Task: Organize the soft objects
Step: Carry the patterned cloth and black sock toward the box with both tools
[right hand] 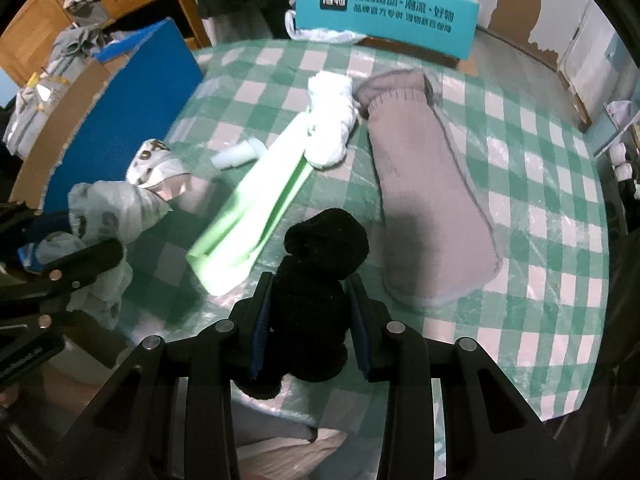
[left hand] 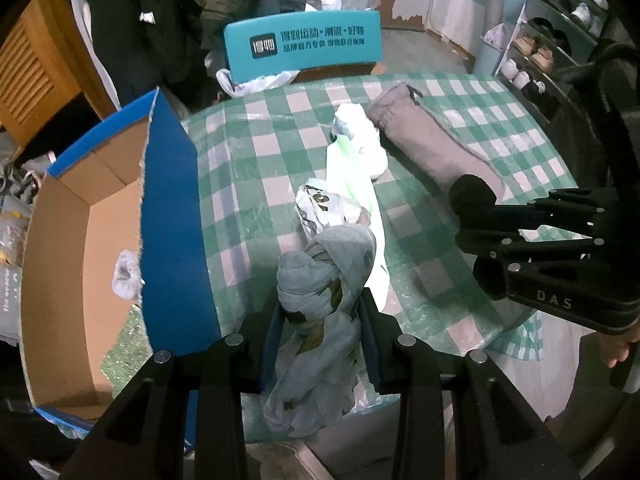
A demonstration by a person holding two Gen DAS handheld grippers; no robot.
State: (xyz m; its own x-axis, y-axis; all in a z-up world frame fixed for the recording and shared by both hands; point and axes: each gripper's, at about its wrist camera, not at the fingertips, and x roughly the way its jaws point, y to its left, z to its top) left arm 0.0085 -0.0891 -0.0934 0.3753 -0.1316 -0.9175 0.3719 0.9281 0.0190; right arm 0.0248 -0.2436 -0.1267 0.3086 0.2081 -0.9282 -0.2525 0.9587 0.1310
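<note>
My left gripper (left hand: 322, 312) is shut on a knotted pale grey plastic bag (left hand: 320, 280), held above the near edge of the green-checked table (left hand: 260, 152). The same bag (right hand: 108, 216) and left gripper (right hand: 72, 252) show at the left of the right wrist view. My right gripper (right hand: 308, 304) is shut on a rolled black sock (right hand: 320, 264); it appears at the right of the left wrist view (left hand: 476, 216). On the table lie a printed knotted bag (left hand: 324, 204), a white knotted bag (right hand: 330, 120), a pale green folded bag (right hand: 256, 208) and a grey fabric roll (right hand: 424, 184).
A cardboard box (left hand: 80, 260) with blue outer walls stands at the table's left, with a small bag (left hand: 126, 276) inside. A teal chair back (left hand: 304, 48) is behind the table. A shoe rack (left hand: 552, 48) is at the far right. A small pale cup (right hand: 236, 156) lies on the table.
</note>
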